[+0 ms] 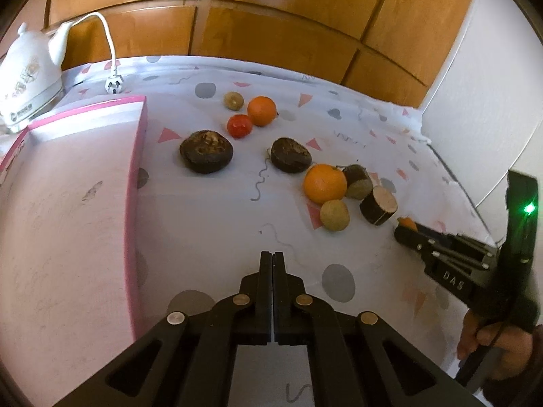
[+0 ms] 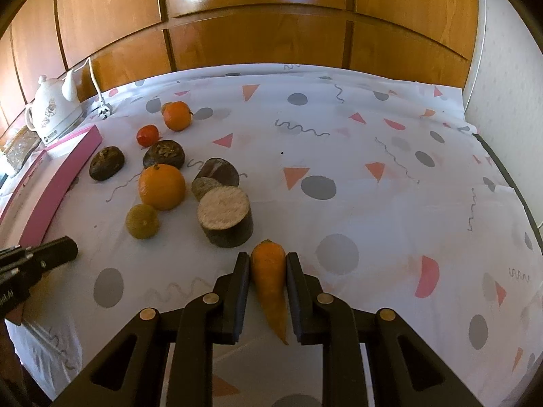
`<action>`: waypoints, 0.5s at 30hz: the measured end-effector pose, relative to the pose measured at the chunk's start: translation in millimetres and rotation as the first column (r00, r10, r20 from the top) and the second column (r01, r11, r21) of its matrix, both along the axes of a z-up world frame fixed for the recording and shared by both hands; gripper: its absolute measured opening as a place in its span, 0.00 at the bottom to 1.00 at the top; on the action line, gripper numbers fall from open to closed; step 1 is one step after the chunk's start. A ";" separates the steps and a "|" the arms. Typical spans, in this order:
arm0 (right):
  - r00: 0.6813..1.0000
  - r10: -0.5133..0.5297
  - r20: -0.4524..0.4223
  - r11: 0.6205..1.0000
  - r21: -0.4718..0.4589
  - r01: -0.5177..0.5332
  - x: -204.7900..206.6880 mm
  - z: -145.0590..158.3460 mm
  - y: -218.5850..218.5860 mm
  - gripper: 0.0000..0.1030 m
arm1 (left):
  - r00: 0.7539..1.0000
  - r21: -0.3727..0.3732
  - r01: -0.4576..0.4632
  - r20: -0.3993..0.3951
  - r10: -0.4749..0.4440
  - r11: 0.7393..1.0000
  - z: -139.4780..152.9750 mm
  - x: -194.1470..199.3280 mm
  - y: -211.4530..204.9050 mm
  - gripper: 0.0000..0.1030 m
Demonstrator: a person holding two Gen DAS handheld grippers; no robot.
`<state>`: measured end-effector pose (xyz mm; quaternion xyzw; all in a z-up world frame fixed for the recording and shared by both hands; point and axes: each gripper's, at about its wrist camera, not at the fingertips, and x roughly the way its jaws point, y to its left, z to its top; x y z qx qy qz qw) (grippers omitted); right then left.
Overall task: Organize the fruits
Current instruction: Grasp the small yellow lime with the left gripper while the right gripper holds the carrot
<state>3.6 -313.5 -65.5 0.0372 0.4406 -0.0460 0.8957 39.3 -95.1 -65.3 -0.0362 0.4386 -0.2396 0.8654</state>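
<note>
right tongs [image 2: 268, 264] clamp carrot [image 2: 269, 281] – whole only here | left tongs [image 1: 272, 261] clenched, empty – own view

A white kettle [image 1: 29, 78] with a floral print stands at the far left corner of the table, its white cord [image 1: 108, 39] looping down to a plug [image 1: 113, 84] lying loose on the tablecloth [image 2: 356, 156]. The cloth is white, printed with grey dots, pink and orange triangles and grey squiggles. Behind the table runs a wall of wooden panels [image 2: 271, 10], glossy and orange-brown, with a pale wall [image 1: 482, 78] meeting them on the right
</note>
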 end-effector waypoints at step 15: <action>1.000 -0.015 -0.001 0.999 0.040 0.015 -3.4 -0.1 -4.9 0.20 | 0.996 0.000 0.084 0.007 -0.084 0.996 10.7 17.4 -46.4 0.35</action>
